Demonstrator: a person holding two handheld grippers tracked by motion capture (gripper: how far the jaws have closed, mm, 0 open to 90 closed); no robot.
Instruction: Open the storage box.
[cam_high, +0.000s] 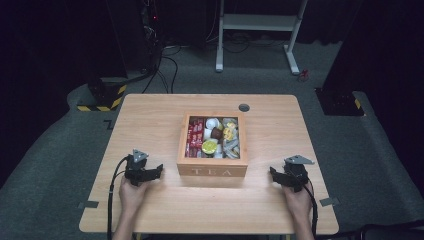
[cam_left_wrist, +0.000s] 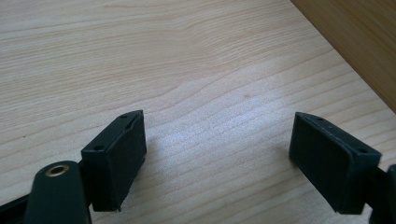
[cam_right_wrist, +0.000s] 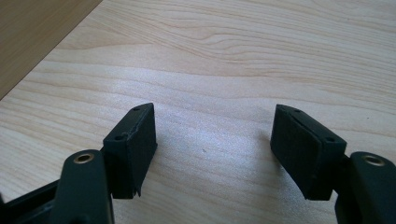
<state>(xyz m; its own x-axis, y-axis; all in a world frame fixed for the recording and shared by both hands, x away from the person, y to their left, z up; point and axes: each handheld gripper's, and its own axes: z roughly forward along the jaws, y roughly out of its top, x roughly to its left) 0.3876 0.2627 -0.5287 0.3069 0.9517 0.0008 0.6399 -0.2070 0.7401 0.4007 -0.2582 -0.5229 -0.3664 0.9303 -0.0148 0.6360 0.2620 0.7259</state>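
Nothing looks started yet. The wooden tea box (cam_high: 212, 171) sits in the middle of the counter (cam_high: 150, 210), with its top open. Inside I can see little packets and round pods packed close together (cam_high: 215, 137); they all look in place, and none lie out on the counter.

The left tool (cam_high: 159, 170) rests just beside the box on its left side. Its jaws are spread wide with only bare wood between them. In the left gripper view (cam_left_wrist: 217, 144) a bit of the box wall (cam_left_wrist: 355, 42) shows at the top right corner.

The right tool (cam_high: 272, 172) waits near the box on the other side. Its jaws are apart too and hold nothing (cam_right_wrist: 215, 140).

So I think all the work is still to do: both tools must first go to the box before anything can be picked up or moved.
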